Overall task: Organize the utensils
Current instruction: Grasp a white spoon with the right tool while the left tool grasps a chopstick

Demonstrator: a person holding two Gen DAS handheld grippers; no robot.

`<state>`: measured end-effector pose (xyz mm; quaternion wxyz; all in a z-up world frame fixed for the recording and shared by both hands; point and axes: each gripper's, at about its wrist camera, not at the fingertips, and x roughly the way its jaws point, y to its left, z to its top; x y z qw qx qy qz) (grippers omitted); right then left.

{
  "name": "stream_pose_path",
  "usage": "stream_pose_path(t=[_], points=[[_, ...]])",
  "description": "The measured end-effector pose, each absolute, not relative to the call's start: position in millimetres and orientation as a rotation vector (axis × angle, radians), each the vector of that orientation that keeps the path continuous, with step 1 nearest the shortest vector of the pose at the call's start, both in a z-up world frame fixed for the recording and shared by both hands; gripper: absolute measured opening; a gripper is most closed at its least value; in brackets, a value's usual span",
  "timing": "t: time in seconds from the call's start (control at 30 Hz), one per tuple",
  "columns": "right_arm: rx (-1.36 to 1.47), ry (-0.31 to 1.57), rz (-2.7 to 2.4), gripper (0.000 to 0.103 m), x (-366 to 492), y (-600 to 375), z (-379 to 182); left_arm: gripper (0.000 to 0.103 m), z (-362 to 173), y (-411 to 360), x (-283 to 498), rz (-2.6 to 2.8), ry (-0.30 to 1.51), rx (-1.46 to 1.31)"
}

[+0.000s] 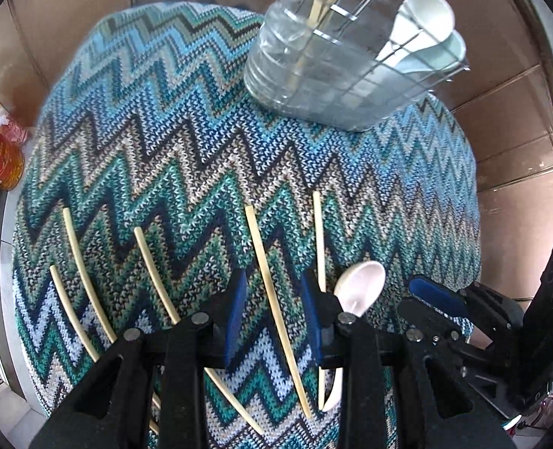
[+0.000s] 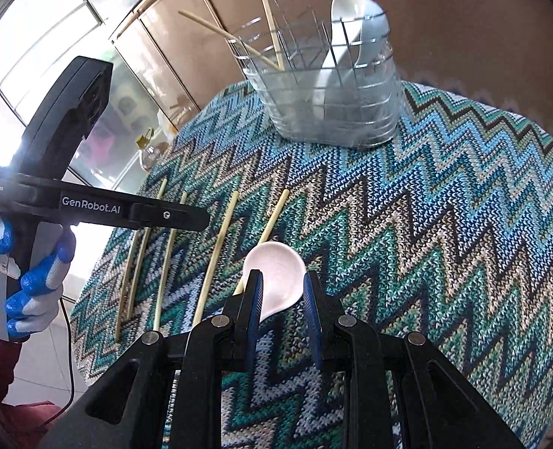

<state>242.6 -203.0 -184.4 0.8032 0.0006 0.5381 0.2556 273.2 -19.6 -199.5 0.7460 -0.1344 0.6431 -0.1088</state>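
Chopstick (image 1: 276,299) and spoon (image 2: 276,280) lined up, lower centre.
Left tongs (image 1: 272,314) and right tongs (image 2: 282,299) released, each straddling its target; centre before clenching.

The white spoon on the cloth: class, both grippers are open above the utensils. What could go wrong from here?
1. The white spoon lies against a chopstick; the right gripper may catch both.
2. The left gripper straddles one chopstick among close neighbours; closing could nudge them.
3. The holder is already crowded; insertion might snag.
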Motion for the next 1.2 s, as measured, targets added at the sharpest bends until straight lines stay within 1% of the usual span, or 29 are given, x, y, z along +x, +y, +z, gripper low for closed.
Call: stream_pose_path(t=[0.33,0.57,0.73,0.83,0.9,1.1,1.2], points=[[-0.016,1.198,0.58,0.023,267.6,-196.5,-206.7,0.028,-218.5,-30.0,293.6,-0.21,1.476,-0.271],[-0.057,1.223,0.611,0.023,276.9,-179.2,-216.2,0.027,-225.4,-42.3,301.8,-0.207,1.493,-0.245],[-0.071,1.249,0.64,0.023,284.5,-165.8,-224.8,0.022,-230.2,-47.5,306.9,-0.205,1.501,-0.24],[-0.092,1.266,0.646,0.02,287.0,-161.4,-231.7,0.021,-232.2,-50.4,308.9,-0.203,1.499,-0.235],[-0.094,1.268,0.659,0.012,288.2,-159.1,-233.9,0.018,-233.6,-51.2,310.2,-0.2,1.499,-0.226],[-0.151,1.239,0.66,0.007,280.7,-153.9,-229.0,0.009,-237.6,-54.8,309.7,-0.192,1.49,-0.215],[-0.158,1.219,0.632,0.007,274.6,-155.8,-225.3,0.008,-236.6,-54.0,300.9,-0.193,1.475,-0.216]])
